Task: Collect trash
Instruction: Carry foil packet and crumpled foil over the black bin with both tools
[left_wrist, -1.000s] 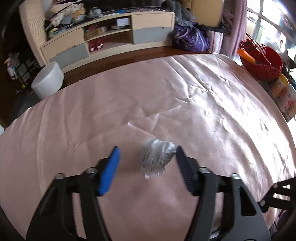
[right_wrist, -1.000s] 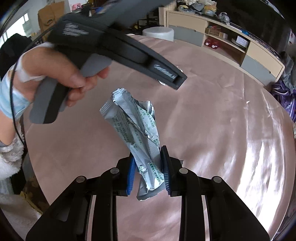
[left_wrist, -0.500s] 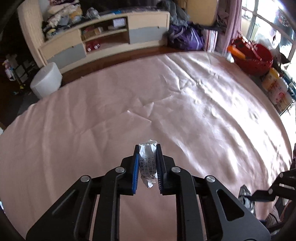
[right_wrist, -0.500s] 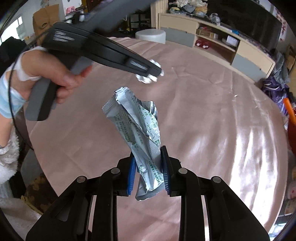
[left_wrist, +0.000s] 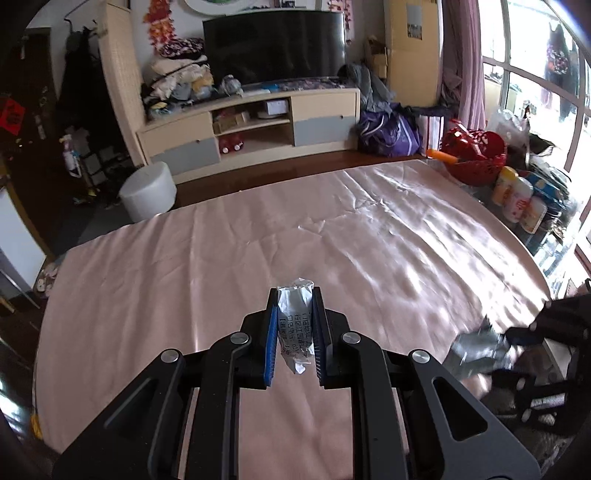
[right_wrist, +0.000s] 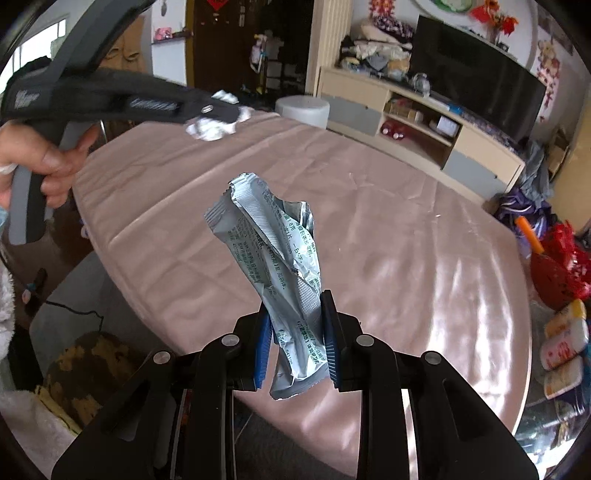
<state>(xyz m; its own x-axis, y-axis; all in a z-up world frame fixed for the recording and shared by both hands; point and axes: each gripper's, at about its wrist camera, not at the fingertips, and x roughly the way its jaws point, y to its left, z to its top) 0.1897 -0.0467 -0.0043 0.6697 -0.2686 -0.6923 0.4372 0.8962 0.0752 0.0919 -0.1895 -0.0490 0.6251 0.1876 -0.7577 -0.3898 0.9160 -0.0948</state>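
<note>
Both grippers hold crumpled foil trash above the pink cloth-covered table.

The left gripper (left_wrist: 294, 332) is nearly closed, its blue ribbed pads pinching a small scrunched foil wrapper (left_wrist: 295, 325), silver-white with black print, which pokes up past the fingertips and hangs twisted below them, clear of the tablecloth (left_wrist: 221, 266). The right gripper (right_wrist: 293, 332) is likewise clamped almost shut on a long foil packet (right_wrist: 273, 258): matte silver, creased and twisted, with green print and a serrated sealed end, standing up and leaning left from the pads. The cloth is smooth, glossy pink satin with fine wrinkles and fold lines. A red plastic basket (left_wrist: 476, 162) sits near the table's far right rim.
</note>
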